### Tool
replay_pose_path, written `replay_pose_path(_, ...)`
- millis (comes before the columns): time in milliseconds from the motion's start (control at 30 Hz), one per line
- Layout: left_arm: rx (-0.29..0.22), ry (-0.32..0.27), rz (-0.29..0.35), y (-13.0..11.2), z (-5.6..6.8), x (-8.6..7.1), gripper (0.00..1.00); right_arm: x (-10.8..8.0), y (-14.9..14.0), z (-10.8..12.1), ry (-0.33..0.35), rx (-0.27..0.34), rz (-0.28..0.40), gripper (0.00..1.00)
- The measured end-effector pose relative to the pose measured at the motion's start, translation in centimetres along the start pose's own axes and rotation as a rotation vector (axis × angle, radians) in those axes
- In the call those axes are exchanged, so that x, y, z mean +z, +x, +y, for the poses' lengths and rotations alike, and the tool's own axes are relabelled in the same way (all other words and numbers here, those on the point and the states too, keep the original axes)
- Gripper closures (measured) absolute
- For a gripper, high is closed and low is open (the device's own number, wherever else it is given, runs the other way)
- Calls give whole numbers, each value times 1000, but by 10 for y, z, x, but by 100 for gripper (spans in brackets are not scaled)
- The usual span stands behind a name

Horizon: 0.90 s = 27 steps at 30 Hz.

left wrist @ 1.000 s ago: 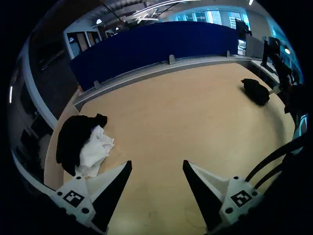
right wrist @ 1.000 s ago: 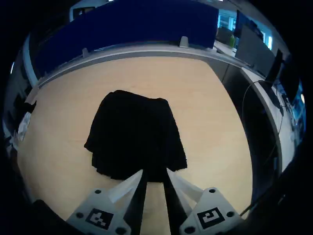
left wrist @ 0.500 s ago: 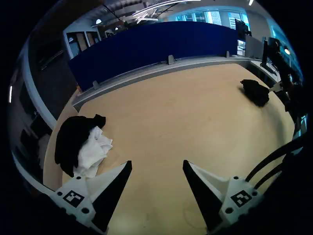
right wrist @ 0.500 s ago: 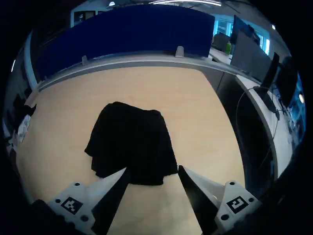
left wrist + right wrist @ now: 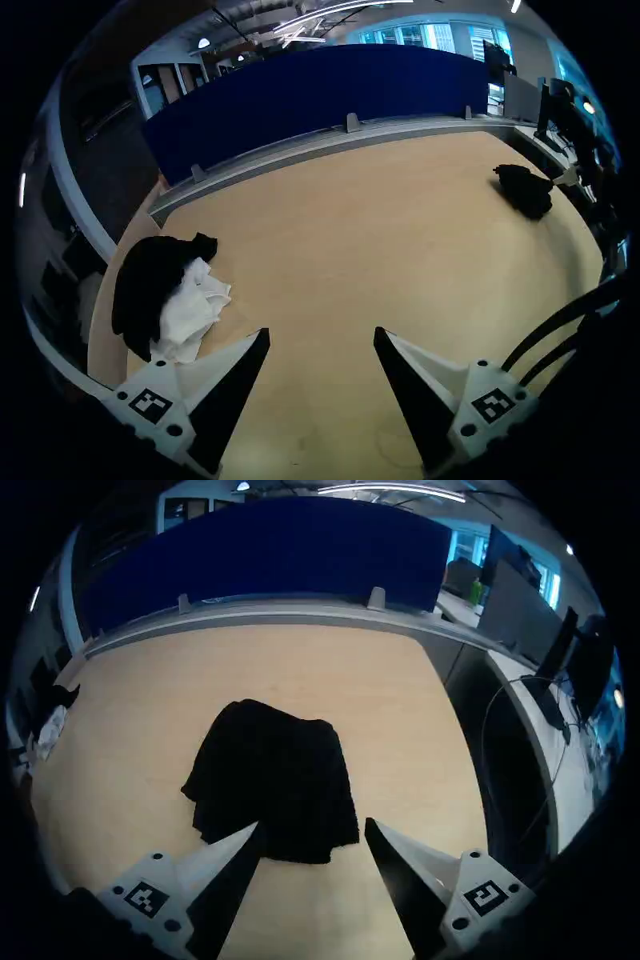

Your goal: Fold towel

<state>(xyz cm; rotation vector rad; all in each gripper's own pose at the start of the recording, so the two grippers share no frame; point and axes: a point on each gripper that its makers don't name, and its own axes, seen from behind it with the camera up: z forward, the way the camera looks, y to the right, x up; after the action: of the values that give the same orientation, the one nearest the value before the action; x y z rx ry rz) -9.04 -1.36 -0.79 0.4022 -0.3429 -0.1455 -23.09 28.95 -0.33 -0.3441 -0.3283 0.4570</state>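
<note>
My right gripper (image 5: 312,824) hovers, fingers apart, at the near edge of a black towel (image 5: 272,788) on the table (image 5: 400,688). My left gripper (image 5: 321,330), also spread, holds nothing.

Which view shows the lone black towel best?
The right gripper view: the black towel lies large and central, just ahead of the open right tongs. The left gripper view shows it small, far across the table.

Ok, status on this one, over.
Left hand-held gripper open, empty. Right hand-held gripper open; black towel lies folded on table, ungripped. Cloth pile far off, not blocking.
</note>
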Motion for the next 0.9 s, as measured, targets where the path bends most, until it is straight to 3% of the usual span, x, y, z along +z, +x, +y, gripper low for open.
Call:
replay_pose_path(367,5,1,-4,0,0,2,3,2,15,3,7,25,35,7)
replay_pose_path(900,10,25,-23,-2,0,0,3,65,65,-2,48,-25,31,8)
